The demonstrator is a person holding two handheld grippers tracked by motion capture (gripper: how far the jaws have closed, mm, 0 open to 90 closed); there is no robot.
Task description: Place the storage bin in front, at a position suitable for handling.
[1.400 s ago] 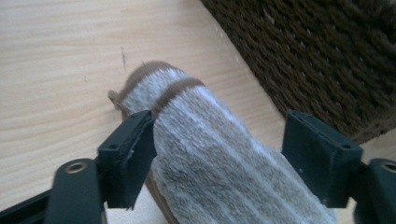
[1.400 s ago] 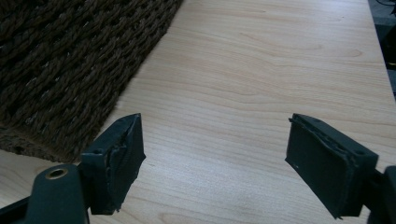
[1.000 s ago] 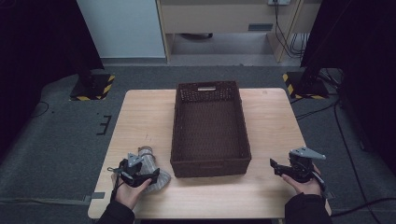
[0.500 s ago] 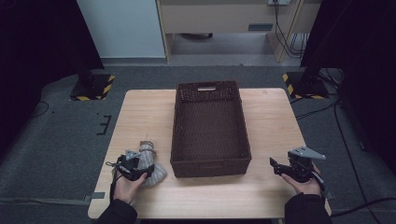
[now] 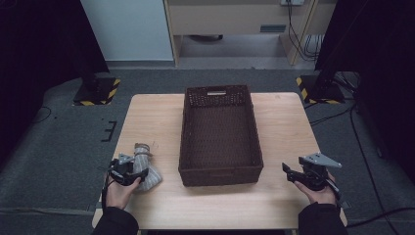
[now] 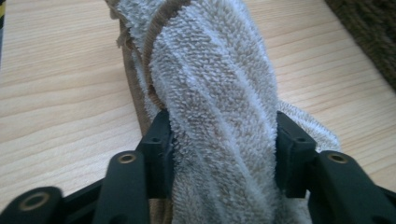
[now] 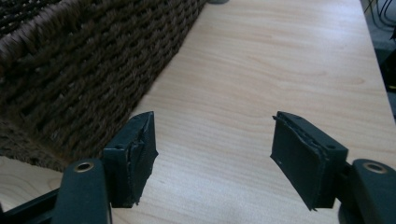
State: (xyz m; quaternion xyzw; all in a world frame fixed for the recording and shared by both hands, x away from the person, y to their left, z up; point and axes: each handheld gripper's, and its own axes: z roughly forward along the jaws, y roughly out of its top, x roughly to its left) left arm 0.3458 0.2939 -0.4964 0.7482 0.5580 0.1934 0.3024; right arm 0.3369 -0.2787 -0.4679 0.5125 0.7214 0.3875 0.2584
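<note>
Left tool (image 6: 223,140) just closed, pinching grey towel (image 6: 219,93), lower left of frame on tabletop (image 5: 274,205) beside basket (image 5: 220,174); right tool (image 7: 215,154) spread, empty, lower right

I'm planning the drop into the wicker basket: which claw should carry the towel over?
Left. The left claw has just closed on the rolled towel; the right claw stands open and empty past the wicker basket.
</note>
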